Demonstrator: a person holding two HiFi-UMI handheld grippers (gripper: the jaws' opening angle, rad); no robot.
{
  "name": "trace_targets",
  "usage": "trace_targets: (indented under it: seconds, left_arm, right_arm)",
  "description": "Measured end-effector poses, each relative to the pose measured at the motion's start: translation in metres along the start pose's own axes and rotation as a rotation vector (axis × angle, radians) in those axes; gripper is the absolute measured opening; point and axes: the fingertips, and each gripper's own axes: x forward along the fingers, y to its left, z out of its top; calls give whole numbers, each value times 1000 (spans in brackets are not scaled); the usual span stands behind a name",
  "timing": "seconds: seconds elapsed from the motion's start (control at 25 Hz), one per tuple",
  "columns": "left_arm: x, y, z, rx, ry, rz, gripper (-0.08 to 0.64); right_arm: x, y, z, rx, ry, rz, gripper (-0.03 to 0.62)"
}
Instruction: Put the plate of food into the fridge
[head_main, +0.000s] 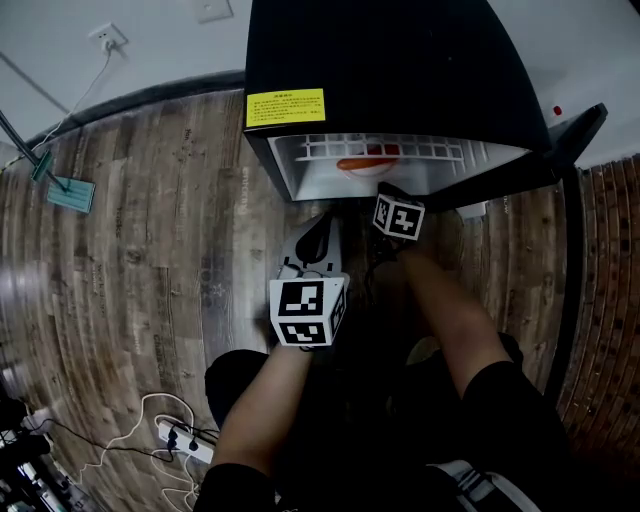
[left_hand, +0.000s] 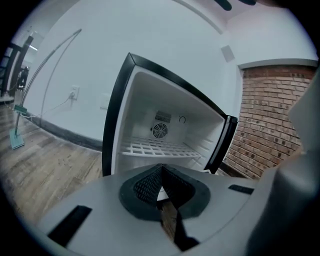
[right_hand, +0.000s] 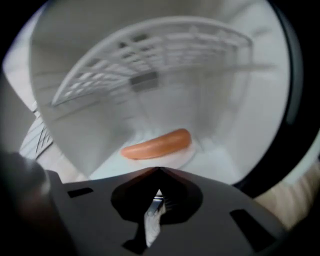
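A black mini fridge (head_main: 380, 60) stands open on the wood floor. On its white inner floor lies a white plate (right_hand: 182, 157) carrying one orange sausage (right_hand: 157, 144), seen in the head view as an orange strip (head_main: 368, 165) under the wire shelf (head_main: 380, 150). My right gripper (head_main: 386, 192) is at the fridge mouth, just short of the plate, with its jaws (right_hand: 159, 171) shut and nothing between them. My left gripper (head_main: 318, 240) hangs lower, in front of the fridge, its jaws (left_hand: 161, 169) shut and empty, pointing at the bare shelf (left_hand: 157, 148).
The fridge door (head_main: 565, 150) is swung open to the right, beside a brick wall (left_hand: 280, 115). A power strip with cables (head_main: 185, 440) lies on the floor at lower left. A green mop head (head_main: 70, 193) rests near the left wall.
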Motion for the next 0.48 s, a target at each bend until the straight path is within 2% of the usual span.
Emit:
trace_targets:
  seconds: [0.08,0.16,0.28,0.36,0.48]
  left_arm:
    - [5,6,0,18,-16,21,-2]
    - [10,13,-3,39,-17,43,-2]
    - [9,15,-6,8,21,62,-2]
    - [2,10,2,15,55,74,-2]
    - [-13,-4,42,64,84,91,-2]
  right_arm:
    - [-11,13,1,-134,0,53,14]
    - [-24,19,3,-206,1,83,14]
    - [-63,32,14,-258,-10,130,12]
    - [-101,46,31,-292,-27,167,12]
    - [-167,70,68,-349,-59,223,12]
